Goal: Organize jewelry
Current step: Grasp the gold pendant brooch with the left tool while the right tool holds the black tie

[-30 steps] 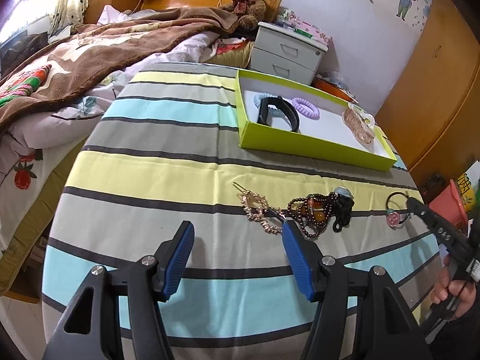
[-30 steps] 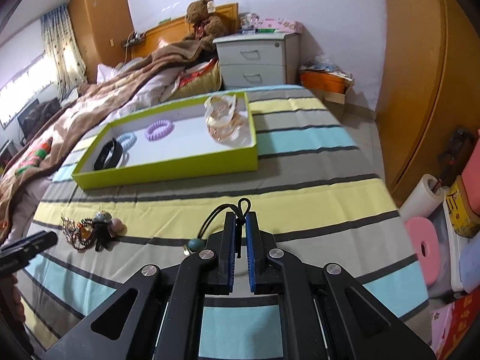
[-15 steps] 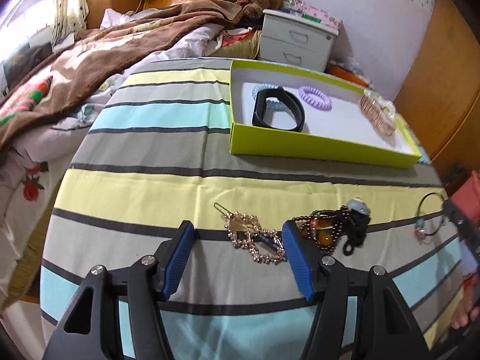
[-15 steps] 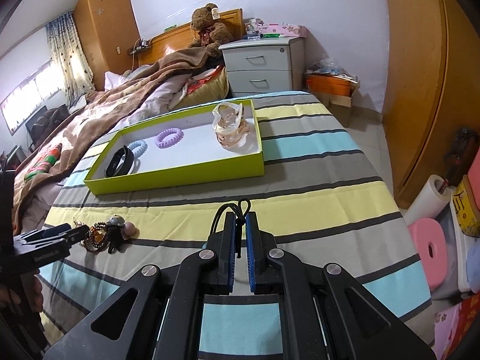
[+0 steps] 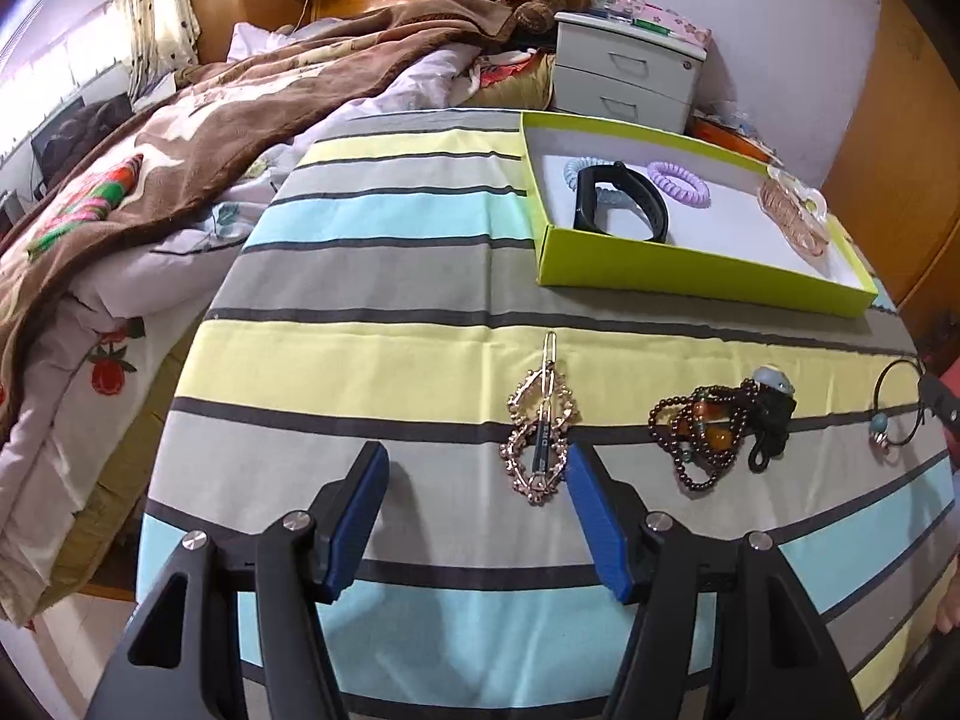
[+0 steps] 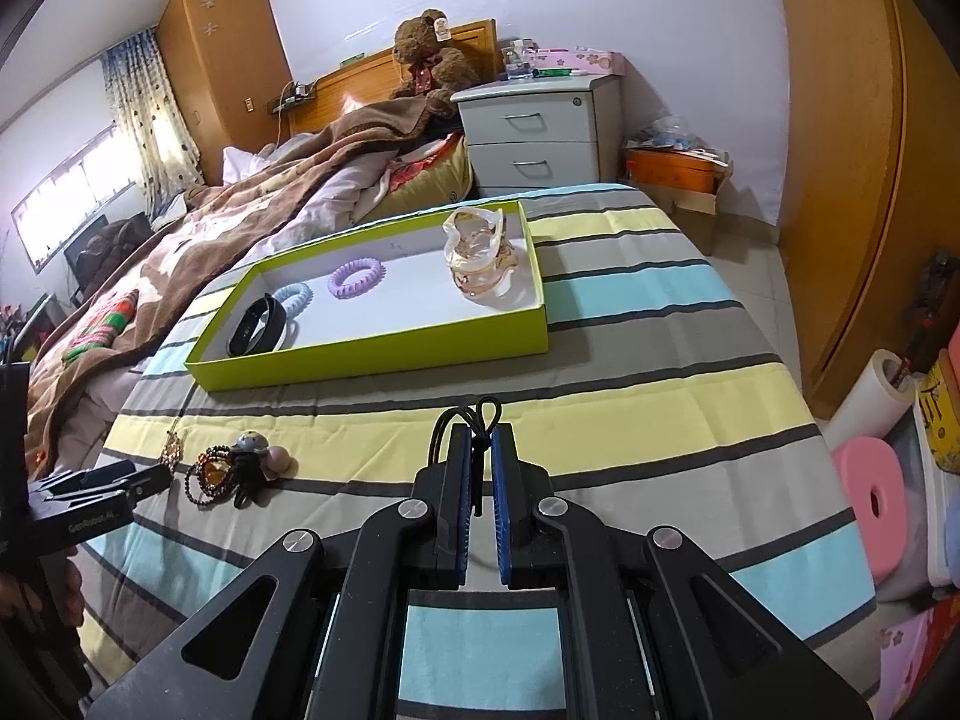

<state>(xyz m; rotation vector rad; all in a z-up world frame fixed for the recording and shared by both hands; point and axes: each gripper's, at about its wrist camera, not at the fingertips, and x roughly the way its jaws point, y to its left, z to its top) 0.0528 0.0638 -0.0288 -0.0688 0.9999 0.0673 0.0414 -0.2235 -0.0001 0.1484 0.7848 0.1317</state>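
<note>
A gold hair clip (image 5: 540,432) lies on the striped cloth just ahead of my left gripper (image 5: 477,480), which is open, the clip close to its right finger (image 5: 594,516). Right of the clip sit a brown bead bracelet (image 5: 702,432) and a black tie with a grey cap (image 5: 771,414). My right gripper (image 6: 480,438) is shut on a black hair tie (image 6: 465,420) whose loop and bead (image 5: 894,414) rest on the cloth. The green box (image 6: 372,360) holds a black band (image 6: 258,327), blue and purple coils (image 6: 354,273) and clear clips (image 6: 480,258).
A bed with a brown blanket (image 5: 210,138) runs along the table's left side. A grey nightstand (image 6: 540,132) and a teddy bear (image 6: 429,54) stand behind. Wooden wardrobe doors (image 6: 840,180), a pink stool (image 6: 870,492) and floor clutter lie to the right.
My left gripper has tipped downward and closed in on the gold hair clip, which now lies just ahead of its fingers. The right gripper has stayed still, holding the hair tie.
</note>
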